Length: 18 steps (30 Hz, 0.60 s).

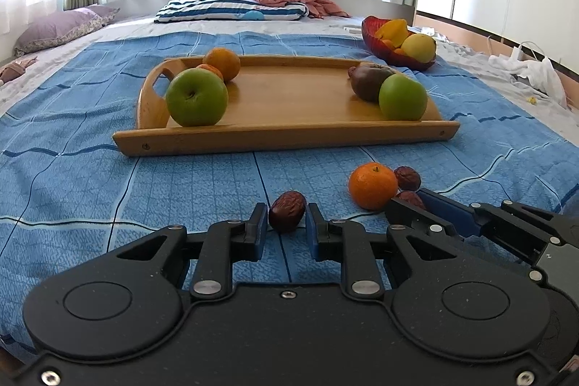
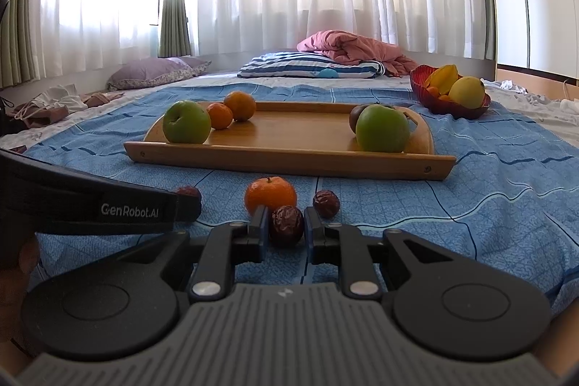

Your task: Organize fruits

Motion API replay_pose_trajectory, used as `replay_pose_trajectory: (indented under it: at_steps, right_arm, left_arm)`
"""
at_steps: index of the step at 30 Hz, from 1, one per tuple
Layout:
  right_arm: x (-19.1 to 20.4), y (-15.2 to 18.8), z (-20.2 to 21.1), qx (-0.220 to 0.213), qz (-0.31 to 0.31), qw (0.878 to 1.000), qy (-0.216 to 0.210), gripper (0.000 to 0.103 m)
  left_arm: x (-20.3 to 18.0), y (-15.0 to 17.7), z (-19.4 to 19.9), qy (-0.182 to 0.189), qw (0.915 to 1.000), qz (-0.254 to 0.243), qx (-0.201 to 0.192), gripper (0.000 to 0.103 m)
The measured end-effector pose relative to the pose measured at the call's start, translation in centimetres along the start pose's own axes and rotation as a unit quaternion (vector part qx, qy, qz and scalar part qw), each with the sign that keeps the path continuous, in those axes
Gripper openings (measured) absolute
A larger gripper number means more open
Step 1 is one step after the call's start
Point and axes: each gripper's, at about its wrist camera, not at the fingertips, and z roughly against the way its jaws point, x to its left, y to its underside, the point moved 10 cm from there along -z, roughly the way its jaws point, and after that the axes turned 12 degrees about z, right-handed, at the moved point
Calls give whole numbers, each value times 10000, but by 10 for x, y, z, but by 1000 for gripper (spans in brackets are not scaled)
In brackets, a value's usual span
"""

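Grippers, left (image 1: 287, 217) and right (image 2: 286, 223), each clamp 1 red date, likely bound for the wooden tray (image 1: 286, 137).

- The left gripper (image 1: 287, 221) was matte black, with two round, disc-like housings at its base.
- Its fingers (image 1: 258, 223) carried blue pads on their inner faces.
- Silver pivot pins and small screws dotted its linkage arms and body.
- The right gripper (image 2: 287, 223) had the same black linkage and silver pins, but a grey ribbed panel ran across its middle.
- Seen from the right wrist, the left gripper's side bore white lettering, "GenRobot.AI".
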Motion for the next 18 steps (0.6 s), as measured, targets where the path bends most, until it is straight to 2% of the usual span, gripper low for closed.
replay_pose_trajectory:
  at_steps: [3,11,12,15,18]
  right_arm:
    - [-1,0,0,-12,-29,10000,23,24]
    - [-4,-1,1,-9,-18,10000,61,24]
    - [-4,-1,1,-4,-20,10000,64,24]
    - [-4,-2,1,-5,-18,10000,72,24]
    - [-5,-5,1,-29,10,10000,78,24]
  left_arm:
    - [1,0,-4,-35,10000,-49,3,30]
    - [-4,-2,-11,49,10000,-76,34,33]
    - [-4,-2,-12,60,9999,-77,50,32]
    - [-6,-1,-12,58,9999,-101,62,20]
    - [-7,-4,-10,62,9999,-66,51,20]
